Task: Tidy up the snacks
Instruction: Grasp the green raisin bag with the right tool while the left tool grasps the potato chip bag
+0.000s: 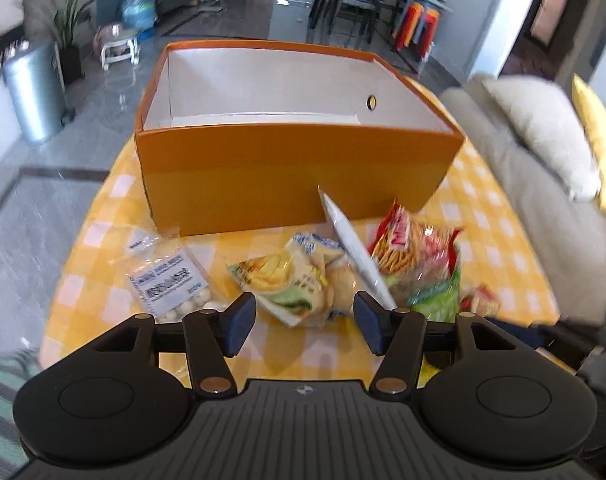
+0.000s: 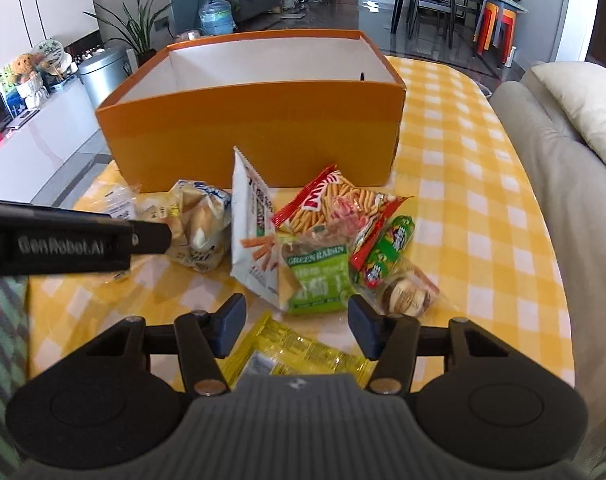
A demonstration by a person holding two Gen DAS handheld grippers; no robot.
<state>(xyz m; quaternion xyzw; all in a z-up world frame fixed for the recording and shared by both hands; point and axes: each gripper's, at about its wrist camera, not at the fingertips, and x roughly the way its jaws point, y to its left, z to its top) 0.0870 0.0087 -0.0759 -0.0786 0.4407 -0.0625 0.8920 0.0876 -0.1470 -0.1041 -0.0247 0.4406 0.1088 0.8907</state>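
An open orange box [image 1: 295, 168] with a white inside stands on the yellow checked table; it also shows in the right wrist view [image 2: 255, 128]. Snack packs lie in front of it. My left gripper [image 1: 303, 324] is open and empty, just short of a pale yellow bread pack [image 1: 299, 280], with a clear bag of white balls [image 1: 171, 284] to its left. My right gripper [image 2: 295, 328] is open and empty above a yellow packet [image 2: 299, 356]. Ahead lie a green raisin pack [image 2: 319, 284], a red stick-snack bag [image 2: 335, 204] and an upright white bag [image 2: 251, 232].
The left gripper's body [image 2: 63, 244] reaches in from the left in the right wrist view. A beige sofa with cushions [image 2: 563, 128] runs along the table's right side. A metal bin [image 1: 31, 92] and plants stand on the floor to the left.
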